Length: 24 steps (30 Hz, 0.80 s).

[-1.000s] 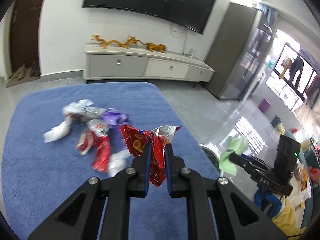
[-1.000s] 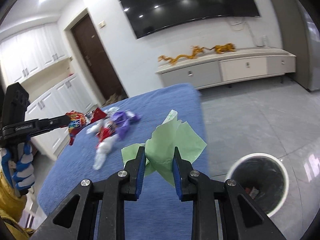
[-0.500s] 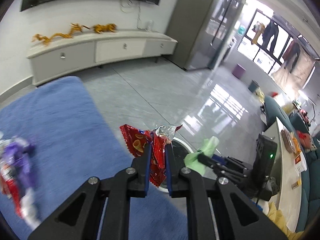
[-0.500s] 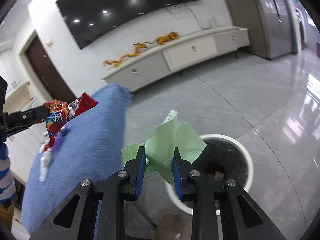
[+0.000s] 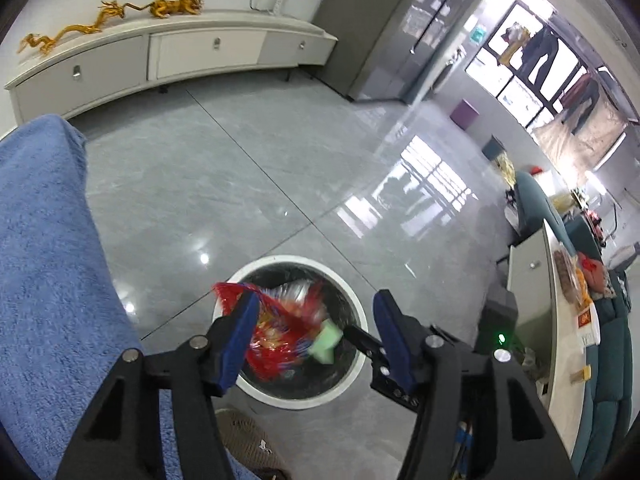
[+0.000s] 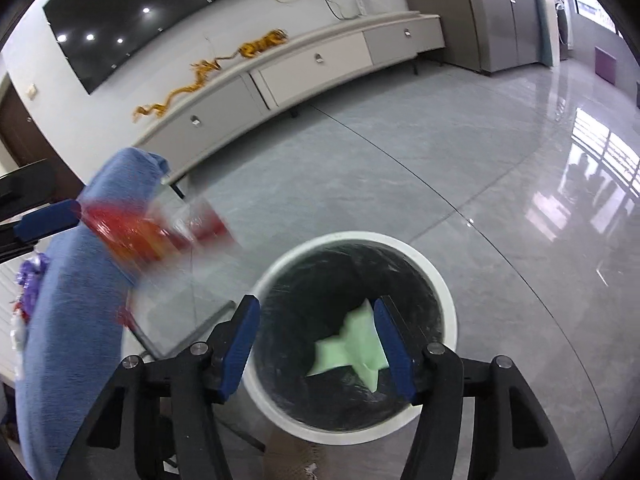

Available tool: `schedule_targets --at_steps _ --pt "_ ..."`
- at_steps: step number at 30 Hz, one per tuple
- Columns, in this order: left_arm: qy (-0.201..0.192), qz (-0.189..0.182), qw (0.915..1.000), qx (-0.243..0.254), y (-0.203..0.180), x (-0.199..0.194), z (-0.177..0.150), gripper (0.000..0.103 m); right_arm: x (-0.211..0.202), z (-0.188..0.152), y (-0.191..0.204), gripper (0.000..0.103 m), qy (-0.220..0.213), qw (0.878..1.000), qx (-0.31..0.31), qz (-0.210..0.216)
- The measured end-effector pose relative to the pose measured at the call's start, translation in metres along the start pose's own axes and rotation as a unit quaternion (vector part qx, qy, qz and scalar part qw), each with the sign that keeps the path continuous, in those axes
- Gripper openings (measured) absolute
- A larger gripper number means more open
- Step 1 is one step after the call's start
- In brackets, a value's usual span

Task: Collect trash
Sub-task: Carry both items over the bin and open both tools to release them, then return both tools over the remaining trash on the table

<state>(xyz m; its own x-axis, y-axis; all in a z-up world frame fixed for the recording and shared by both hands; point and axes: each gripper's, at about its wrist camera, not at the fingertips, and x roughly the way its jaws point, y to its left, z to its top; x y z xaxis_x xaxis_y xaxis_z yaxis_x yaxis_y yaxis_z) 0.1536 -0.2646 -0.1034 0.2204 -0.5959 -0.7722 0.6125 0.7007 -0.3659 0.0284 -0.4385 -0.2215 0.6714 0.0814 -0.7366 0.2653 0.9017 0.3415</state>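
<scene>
the blue-covered surface [image 5: 44, 264] fills the left side of the left wrist view, with a few wrappers [image 6: 28, 284] left on it at the far left of the right wrist view. the white bin [image 6: 448, 304] with a black liner sits on the floor at lower centre. both claws are spread wide apart over it, left claw [image 5: 316, 332] and right claw [image 6: 316, 344]. a blurry red wrapper [image 5: 280, 336] is loose between the left fingers, and the green paper [image 6: 352, 348] is inside the bin.
</scene>
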Motion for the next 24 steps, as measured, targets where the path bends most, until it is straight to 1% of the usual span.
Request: schedule_targets --at_steps 3,8,10,13,14,17,21,24 --pt "0.002 -0.012 0.9999 -0.005 0.005 -0.004 -0.003 0.058 0.001 -0.005 -0.004 0.058 0.006 1.000 0.009 -0.006" --pt "-0.003 -0.005 0.9999 -0.012 0.016 -0.025 -0.014 0.058 -0.006 -0.013 0.006 0.058 0.008 1.000 0.009 0.002" --pt "-0.013 0.000 0.9998 -0.015 0.021 -0.043 -0.021 0.058 -0.012 -0.014 0.011 0.058 0.005 1.000 0.007 0.008" --pt "-0.031 0.020 0.9992 -0.014 0.027 -0.071 -0.032 0.058 -0.020 -0.012 0.018 0.058 0.000 1.000 0.000 0.014" --pt "-0.039 0.028 0.9987 -0.017 0.031 -0.084 -0.037 0.058 -0.025 -0.011 0.023 0.058 -0.003 1.000 -0.003 0.017" --pt "-0.058 0.039 0.9969 -0.034 0.046 -0.114 -0.050 0.058 -0.043 -0.008 0.036 0.058 -0.015 0.999 -0.013 0.025" --pt "-0.076 0.071 0.9926 -0.062 0.069 -0.159 -0.084 0.058 -0.071 -0.008 0.054 0.058 -0.034 0.999 -0.028 0.031" --pt "-0.096 0.087 0.9877 -0.087 0.089 -0.197 -0.113 0.058 -0.095 -0.010 0.066 0.058 -0.047 0.998 -0.040 0.034"
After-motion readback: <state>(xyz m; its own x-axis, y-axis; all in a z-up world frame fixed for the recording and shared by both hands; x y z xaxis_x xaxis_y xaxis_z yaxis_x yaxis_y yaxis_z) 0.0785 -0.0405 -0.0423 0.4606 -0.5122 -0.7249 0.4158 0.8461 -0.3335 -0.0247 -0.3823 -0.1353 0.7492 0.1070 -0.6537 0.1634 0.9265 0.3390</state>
